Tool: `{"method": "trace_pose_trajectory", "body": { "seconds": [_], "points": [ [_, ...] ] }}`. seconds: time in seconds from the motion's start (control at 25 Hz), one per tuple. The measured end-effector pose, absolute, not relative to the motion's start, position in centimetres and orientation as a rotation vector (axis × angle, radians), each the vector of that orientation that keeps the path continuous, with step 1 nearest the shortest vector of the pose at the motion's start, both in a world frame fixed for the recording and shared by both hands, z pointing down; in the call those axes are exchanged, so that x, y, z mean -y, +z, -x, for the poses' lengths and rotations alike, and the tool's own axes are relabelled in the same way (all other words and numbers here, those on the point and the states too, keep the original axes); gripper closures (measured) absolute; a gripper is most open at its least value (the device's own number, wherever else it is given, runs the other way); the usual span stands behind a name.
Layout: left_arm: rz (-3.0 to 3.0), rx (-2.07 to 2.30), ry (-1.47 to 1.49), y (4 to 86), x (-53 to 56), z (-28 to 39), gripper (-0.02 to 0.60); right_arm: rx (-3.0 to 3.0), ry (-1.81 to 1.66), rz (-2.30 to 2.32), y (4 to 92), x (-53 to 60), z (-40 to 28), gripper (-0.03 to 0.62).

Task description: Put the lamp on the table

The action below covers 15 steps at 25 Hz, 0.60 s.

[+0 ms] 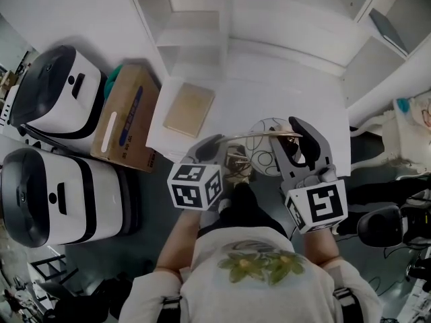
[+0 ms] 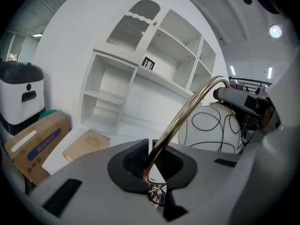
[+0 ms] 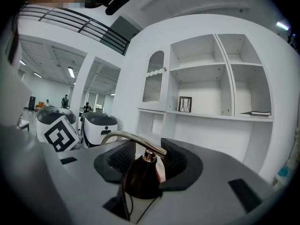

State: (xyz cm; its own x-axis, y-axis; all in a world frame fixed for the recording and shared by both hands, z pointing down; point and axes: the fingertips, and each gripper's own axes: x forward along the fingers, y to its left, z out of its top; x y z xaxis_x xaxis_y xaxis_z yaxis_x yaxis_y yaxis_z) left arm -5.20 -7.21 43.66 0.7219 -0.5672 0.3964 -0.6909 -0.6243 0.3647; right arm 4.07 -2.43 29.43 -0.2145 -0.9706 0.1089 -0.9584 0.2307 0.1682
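Note:
The lamp has a white globe shade with black looping lines, a curved brass arm and a dark cone fitting. I hold it in the air near the front edge of the white table. My left gripper is shut on the brass arm, with the globe just to its right. My right gripper has its jaws wide around the cone, and the pads press on its sides. The lamp's lower part is hidden behind the grippers.
A tan book lies on the table's left part. A white shelf unit stands behind it. A cardboard box and two white-and-black machines stand on the floor at the left. Dark equipment is at the right.

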Motion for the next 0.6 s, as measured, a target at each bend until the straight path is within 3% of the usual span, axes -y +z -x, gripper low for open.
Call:
{"method": "trace_pose_trajectory", "body": {
  "seconds": [0.6],
  "points": [
    [-2.464,0.999,0.306,41.2,13.7,2.8,0.543,2.342,-0.154,-1.832,27.2,8.6,-6.6,0.407]
  ]
}}
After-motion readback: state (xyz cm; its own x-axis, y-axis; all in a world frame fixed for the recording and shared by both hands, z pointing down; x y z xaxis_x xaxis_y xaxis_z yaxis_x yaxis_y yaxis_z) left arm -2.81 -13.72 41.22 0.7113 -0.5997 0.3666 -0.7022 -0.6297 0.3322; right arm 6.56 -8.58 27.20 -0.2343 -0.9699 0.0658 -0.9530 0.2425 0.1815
